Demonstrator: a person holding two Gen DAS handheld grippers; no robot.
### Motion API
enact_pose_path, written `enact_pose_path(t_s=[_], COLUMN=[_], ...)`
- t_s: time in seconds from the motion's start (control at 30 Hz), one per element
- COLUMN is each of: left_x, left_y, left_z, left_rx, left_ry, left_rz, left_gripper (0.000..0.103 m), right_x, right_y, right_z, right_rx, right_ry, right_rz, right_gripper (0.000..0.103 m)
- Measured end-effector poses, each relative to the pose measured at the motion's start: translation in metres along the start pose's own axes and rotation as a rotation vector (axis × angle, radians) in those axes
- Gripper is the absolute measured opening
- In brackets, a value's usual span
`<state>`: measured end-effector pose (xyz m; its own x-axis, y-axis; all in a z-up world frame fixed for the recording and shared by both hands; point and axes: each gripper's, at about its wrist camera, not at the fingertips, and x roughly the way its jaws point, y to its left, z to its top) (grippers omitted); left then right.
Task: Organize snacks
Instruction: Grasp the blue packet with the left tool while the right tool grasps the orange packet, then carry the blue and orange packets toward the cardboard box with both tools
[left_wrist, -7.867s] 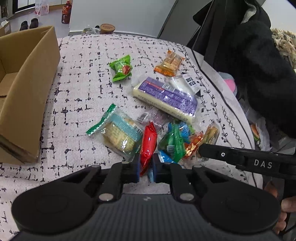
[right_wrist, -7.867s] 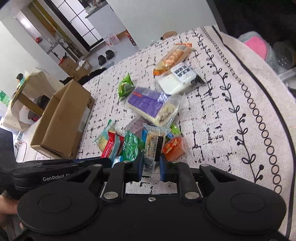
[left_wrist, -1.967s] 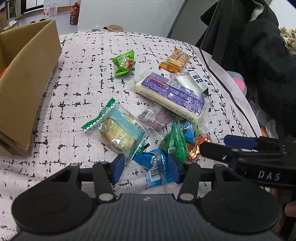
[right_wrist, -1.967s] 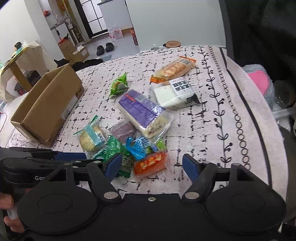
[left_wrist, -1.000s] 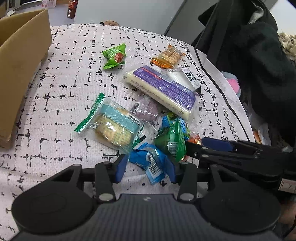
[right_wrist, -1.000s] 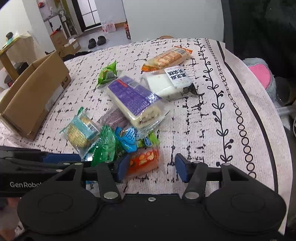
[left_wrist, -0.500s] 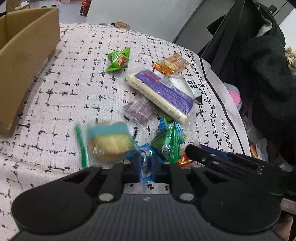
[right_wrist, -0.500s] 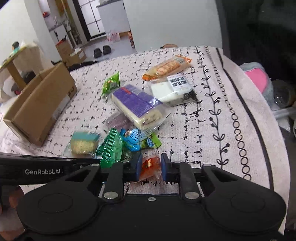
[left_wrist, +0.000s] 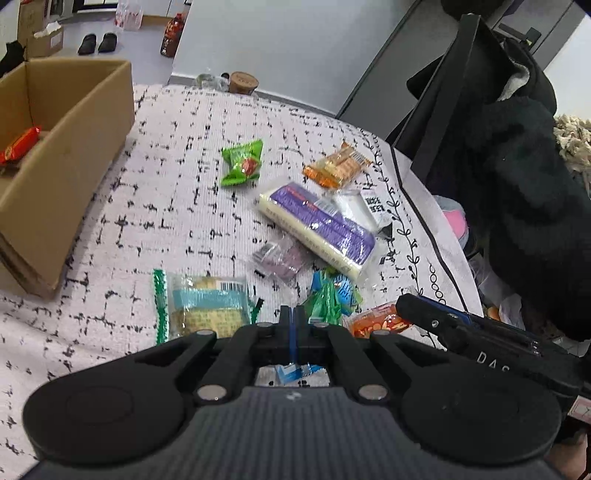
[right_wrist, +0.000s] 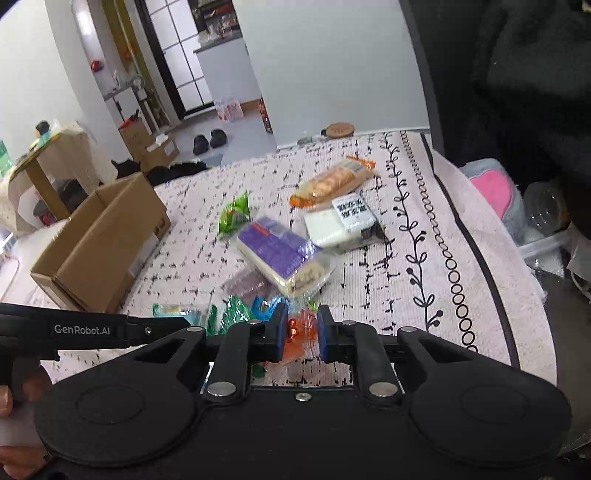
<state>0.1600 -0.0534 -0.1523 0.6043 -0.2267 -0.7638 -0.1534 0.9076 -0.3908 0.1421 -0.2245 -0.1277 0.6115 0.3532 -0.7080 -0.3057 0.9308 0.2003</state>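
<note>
My left gripper (left_wrist: 294, 319) is shut on a blue snack packet (left_wrist: 293, 370), lifted off the cloth. My right gripper (right_wrist: 300, 326) is shut on an orange snack packet (right_wrist: 300, 334), which also shows in the left wrist view (left_wrist: 376, 325). Loose snacks lie on the patterned tablecloth (left_wrist: 166, 206): a teal cracker pack (left_wrist: 205, 306), a green foil packet (left_wrist: 328, 301), a purple wafer box (left_wrist: 317, 225), a green candy pack (left_wrist: 242, 162) and an orange biscuit pack (left_wrist: 336, 166). The open cardboard box (left_wrist: 55, 155) at the left holds a red packet (left_wrist: 18, 144).
A white labelled pack (right_wrist: 347, 221) lies beside the purple box. A dark coat on a chair (left_wrist: 517, 155) stands to the right of the table. A pink item and plastic tubs (right_wrist: 517, 206) sit past the right table edge. A wooden lid (left_wrist: 242, 81) rests at the far edge.
Both grippers, open over the snack pile a second ago, have shut on packets and lifted: the left on the blue one, the right on the orange one. The teal cracker pack was nudged.
</note>
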Motion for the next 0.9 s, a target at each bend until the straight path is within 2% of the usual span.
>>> enact_pose_path(t_s=[0.13, 0.3, 0.4, 0.47, 0.77, 0.9], left_x=[0.005, 0.018, 0.022, 0.024, 0.047, 0.051], left_y=[-0.003, -0.006, -0.008, -0.011, -0.019, -0.019], left_z=[-0.003, -0.012, -0.015, -0.016, -0.017, -0.019], left_rx=[0.01, 0.016, 0.013, 0.019, 0.023, 0.031], left_ry=[0.057, 0.118, 0.116, 0.106, 0.136, 0.139], left_rz=[-0.002, -0.003, 0.001, 0.016, 0.026, 0.057], left_gripper=[0.001, 0.007, 0.026, 0.045, 0.055, 0.054], right_x=[-0.002, -0.003, -0.001, -0.001, 0.001, 0.001], right_y=[0.0, -0.005, -0.009, -0.011, -0.021, -0.021], right_z=[-0.003, -0.01, -0.017, -0.02, -0.023, -0.024], right_rx=[-0.009, -0.002, 0.006, 0.009, 0.032, 0.029], right_ry=[0.0, 0.014, 0.032, 0.036, 0.055, 0.058], right_rz=[-0.009, -0.03, -0.035, -0.039, -0.059, -0.061], right_gripper=[0.017, 0.017, 0.017, 0.017, 0.016, 0.016])
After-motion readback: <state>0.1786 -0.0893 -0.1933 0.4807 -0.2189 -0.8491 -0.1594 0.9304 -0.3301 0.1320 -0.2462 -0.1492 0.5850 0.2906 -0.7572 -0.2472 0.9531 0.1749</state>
